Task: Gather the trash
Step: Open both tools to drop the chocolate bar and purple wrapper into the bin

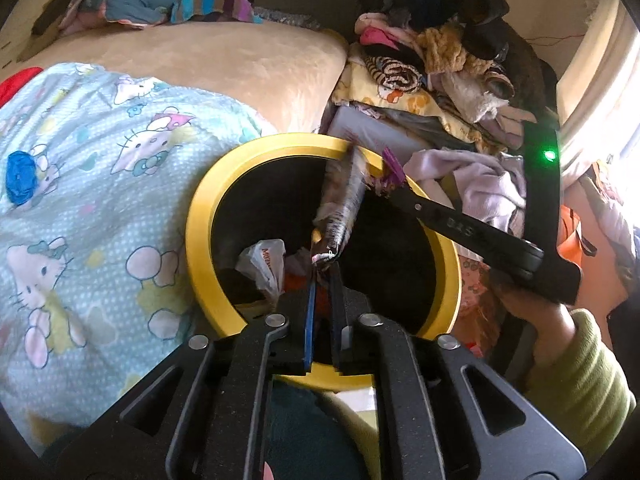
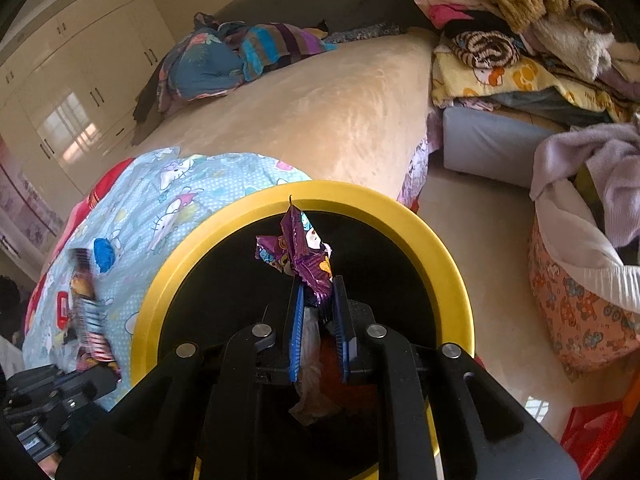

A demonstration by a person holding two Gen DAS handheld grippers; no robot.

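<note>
Wrappers could miss the yellow-rimmed bin on release. The right claw is clenched on a crumpled purple wrapper just ahead of its tips, over the bin's dark mouth, but light foil may cling to a pad. The left claw seems to pinch a long dark wrapper by its very end, though blur hides the contact; jutting toward the far rim, it could tip outside.

My crumpled purple foil snack wrapper stands upright above the round yellow-rimmed black bin. My long dark crinkly wrapper angles across the bin's mouth. Inside lies a white plastic bag over orange scraps.
</note>
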